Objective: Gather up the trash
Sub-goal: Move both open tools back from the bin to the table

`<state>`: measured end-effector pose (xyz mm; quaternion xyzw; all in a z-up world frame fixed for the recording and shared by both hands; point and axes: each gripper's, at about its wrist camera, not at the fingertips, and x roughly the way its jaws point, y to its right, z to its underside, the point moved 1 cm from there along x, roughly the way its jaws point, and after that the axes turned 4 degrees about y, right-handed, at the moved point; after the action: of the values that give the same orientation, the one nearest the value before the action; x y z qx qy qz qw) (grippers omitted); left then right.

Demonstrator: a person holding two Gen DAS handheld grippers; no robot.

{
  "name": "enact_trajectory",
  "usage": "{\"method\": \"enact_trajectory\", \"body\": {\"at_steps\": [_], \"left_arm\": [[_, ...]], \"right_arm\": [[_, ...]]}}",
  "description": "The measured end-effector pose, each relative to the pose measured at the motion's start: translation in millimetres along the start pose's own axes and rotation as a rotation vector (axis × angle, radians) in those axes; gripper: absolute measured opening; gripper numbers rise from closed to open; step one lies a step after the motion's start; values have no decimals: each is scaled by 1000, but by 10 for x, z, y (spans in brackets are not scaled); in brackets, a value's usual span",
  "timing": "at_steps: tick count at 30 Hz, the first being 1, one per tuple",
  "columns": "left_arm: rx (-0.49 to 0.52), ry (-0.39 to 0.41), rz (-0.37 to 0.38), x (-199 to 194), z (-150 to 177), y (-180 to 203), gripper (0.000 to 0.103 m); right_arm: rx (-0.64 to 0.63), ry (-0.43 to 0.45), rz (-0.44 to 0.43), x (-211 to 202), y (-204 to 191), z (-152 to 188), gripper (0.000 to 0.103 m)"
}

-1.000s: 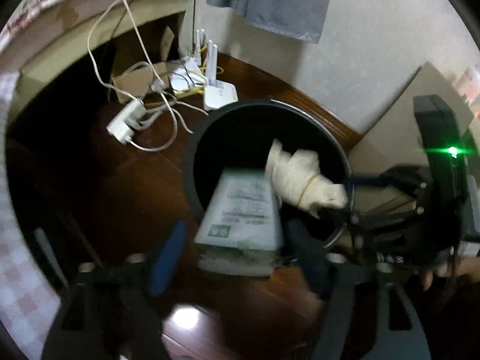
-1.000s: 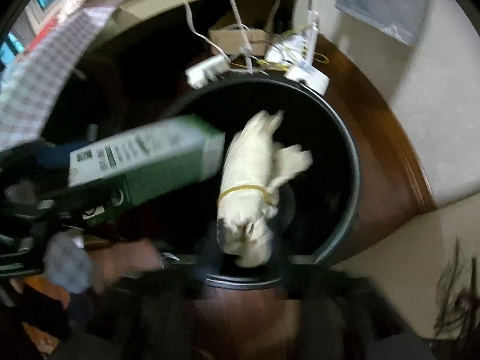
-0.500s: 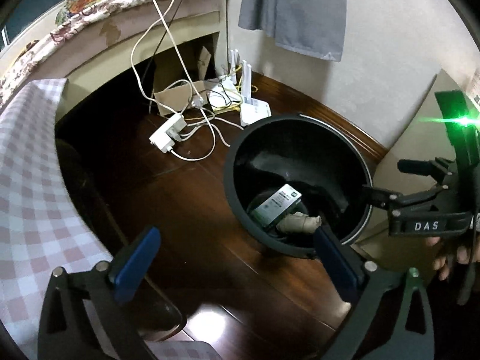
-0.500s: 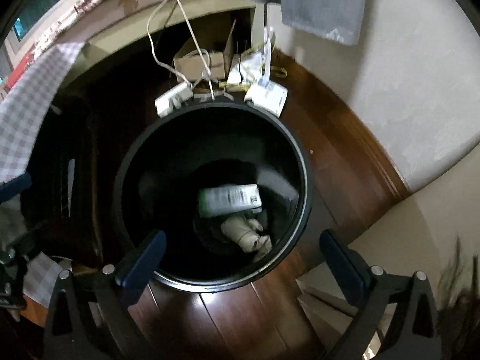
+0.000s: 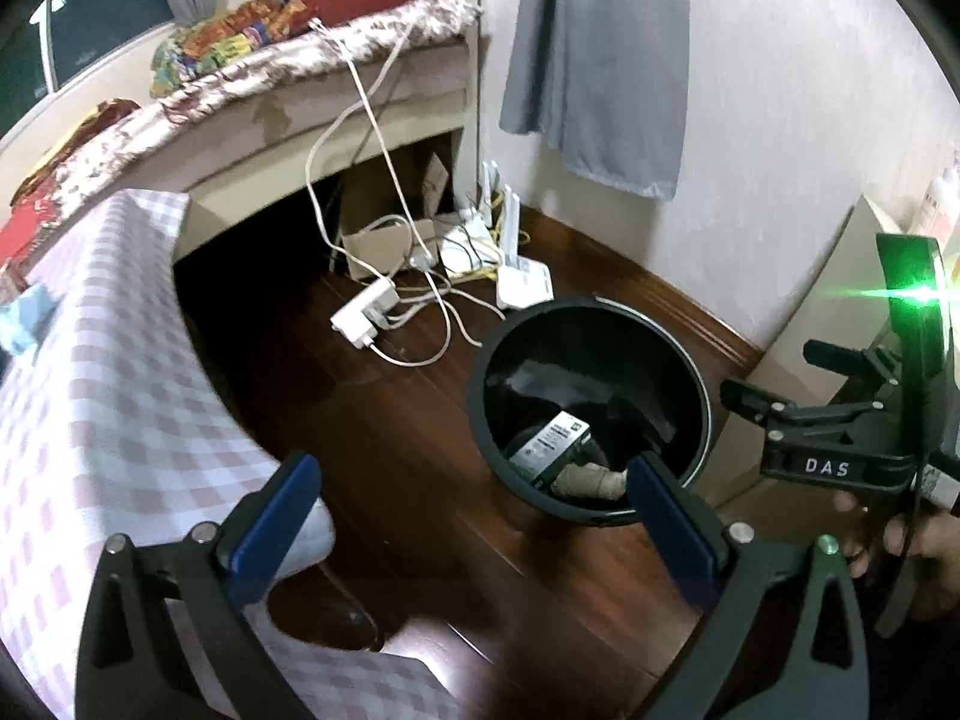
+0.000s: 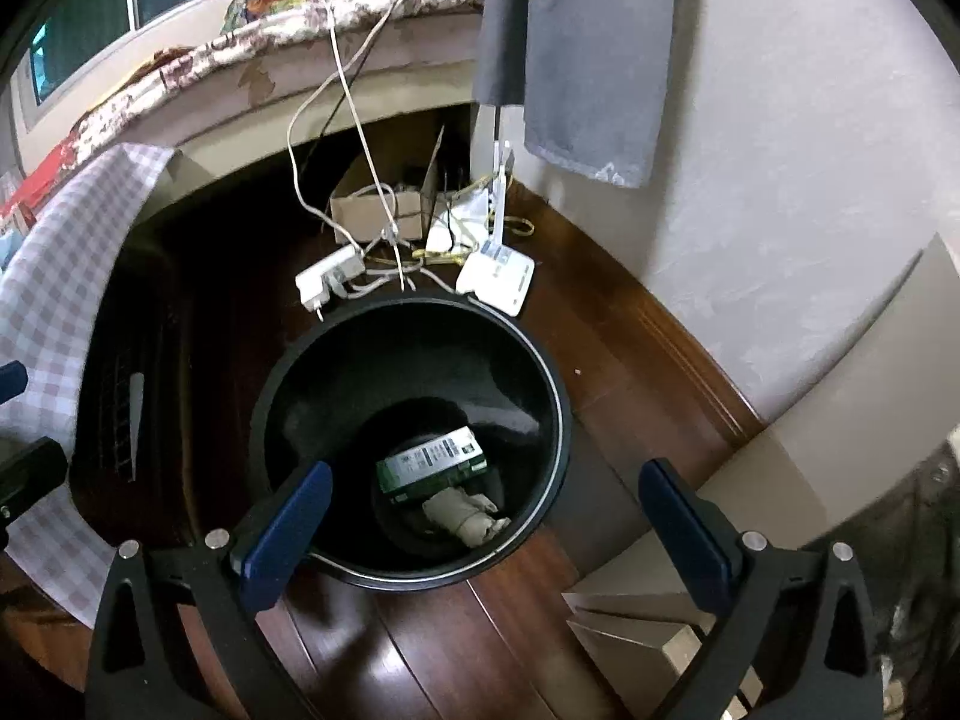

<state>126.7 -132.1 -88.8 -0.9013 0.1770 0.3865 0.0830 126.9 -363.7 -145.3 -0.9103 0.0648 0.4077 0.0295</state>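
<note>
Both the left claw (image 5: 474, 516) and the right claw (image 6: 474, 516) have just been opening; now spread wide, they hold nothing. The green-and-white cardboard carton (image 6: 433, 463) and crumpled beige paper wad (image 6: 465, 515) lie at the bottom of the round black plastic bin (image 6: 558, 396), at six o'clock, seemingly dropped there as collected trash.

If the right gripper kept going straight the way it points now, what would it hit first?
Probably the green carton and paper wad at the bottom of the black bin; the open right gripper points into its mouth. Depth is unclear.
</note>
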Motion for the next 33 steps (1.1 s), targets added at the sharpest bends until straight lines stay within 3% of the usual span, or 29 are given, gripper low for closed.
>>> {"method": "enact_trajectory", "body": {"at_steps": [12,17,26,33], "left_arm": [[-48,107,-45,-529,-6,-329,103],[-52,191,-147,-823,69,-544,103],[-206,260,-237,-1266,380,-1178,103],[-287,302,-341,-1550,611,-1673,102]], "right_arm": [[-86,91,-58,-522,-548,-19,103],[-110,132,-103,-755,-833,-88,103],[-166,208,-172,-1133,-1404,-223,103],[-238,229,-336,-1253,-2060,-286,103]]}}
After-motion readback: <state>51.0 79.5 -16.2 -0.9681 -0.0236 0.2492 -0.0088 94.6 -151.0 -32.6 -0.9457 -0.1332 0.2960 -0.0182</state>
